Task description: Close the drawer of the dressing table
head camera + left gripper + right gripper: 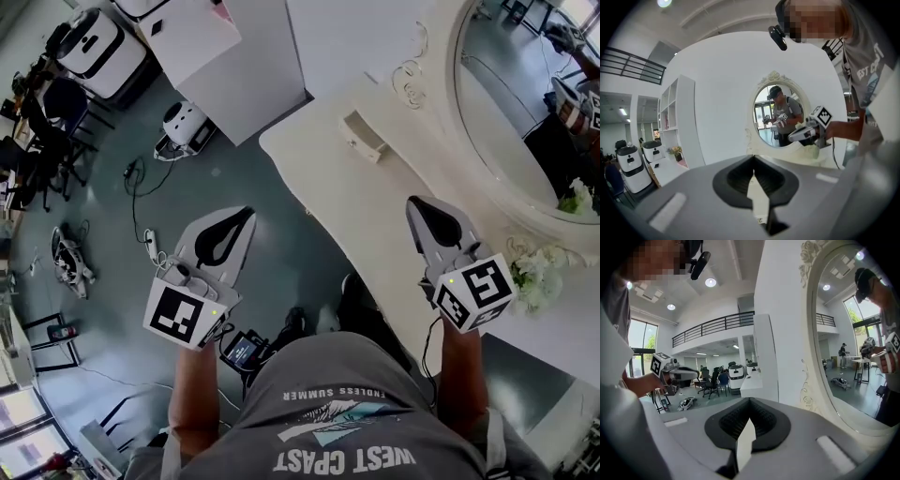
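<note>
a person in a grey printed shirt (347,422) stands at the bottom of the frame with two tools held out, one in each hand. the left tool (248,213), left of centre, hangs over the grey floor (112,309), just off the table's curved front edge. its jaws are closed tip to tip with nothing between them. the right tool (415,202), right of centre, is over the cream table (375,216), jaws likewise pressed together and empty. each carries one marker cube at its rear.

bare table top lies between the right tool and the single drawer (362,136), which sits above centre near the table's back. its front and handle stand a little proud of the surface behind. whether it is fully open cannot be told. one bunch of white flowers (539,277) rests at the right edge, beside the right tool. one oval mirror (511,103) with a carved frame fills the upper right.

at upper left, two white wheeled machines (94,45) (185,127) stand on the floor beside a white cabinet (253,66), with cables trailing across the floor at left.
</note>
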Demonstrator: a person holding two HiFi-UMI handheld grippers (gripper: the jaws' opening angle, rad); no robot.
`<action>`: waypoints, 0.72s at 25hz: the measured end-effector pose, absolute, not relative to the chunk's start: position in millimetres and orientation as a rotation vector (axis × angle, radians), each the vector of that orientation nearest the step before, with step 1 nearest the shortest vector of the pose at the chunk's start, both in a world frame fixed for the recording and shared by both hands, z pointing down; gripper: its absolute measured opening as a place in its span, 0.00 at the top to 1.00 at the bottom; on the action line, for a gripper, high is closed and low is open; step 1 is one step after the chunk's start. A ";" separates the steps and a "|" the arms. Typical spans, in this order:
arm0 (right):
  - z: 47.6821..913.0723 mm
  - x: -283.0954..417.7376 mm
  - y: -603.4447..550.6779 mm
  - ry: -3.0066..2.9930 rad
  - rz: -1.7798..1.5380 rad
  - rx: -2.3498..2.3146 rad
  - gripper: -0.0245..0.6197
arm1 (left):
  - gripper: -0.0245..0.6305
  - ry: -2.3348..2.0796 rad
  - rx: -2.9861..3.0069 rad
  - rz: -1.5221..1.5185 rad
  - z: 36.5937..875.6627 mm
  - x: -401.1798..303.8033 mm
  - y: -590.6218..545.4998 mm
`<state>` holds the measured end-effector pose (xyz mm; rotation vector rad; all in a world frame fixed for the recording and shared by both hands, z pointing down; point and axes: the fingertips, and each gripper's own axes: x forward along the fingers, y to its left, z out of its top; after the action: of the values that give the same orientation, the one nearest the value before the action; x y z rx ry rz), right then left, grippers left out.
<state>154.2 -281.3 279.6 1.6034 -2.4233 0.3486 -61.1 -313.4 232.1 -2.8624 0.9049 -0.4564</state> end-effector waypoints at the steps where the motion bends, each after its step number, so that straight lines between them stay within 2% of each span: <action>1: 281.5 159.5 -282.8 -2.428 0.357 1.611 0.96 | 0.96 0.894 -2.862 -0.474 233.8 -53.8 -316.2; 18: 329.7 217.8 -281.4 -2.386 0.496 1.672 0.96 | 0.96 0.719 -2.921 -0.580 287.0 57.2 -385.2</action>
<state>217.8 -281.4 329.7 1.6720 -2.3861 0.4958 57.2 -385.2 287.0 -2.9212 0.7189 -0.5803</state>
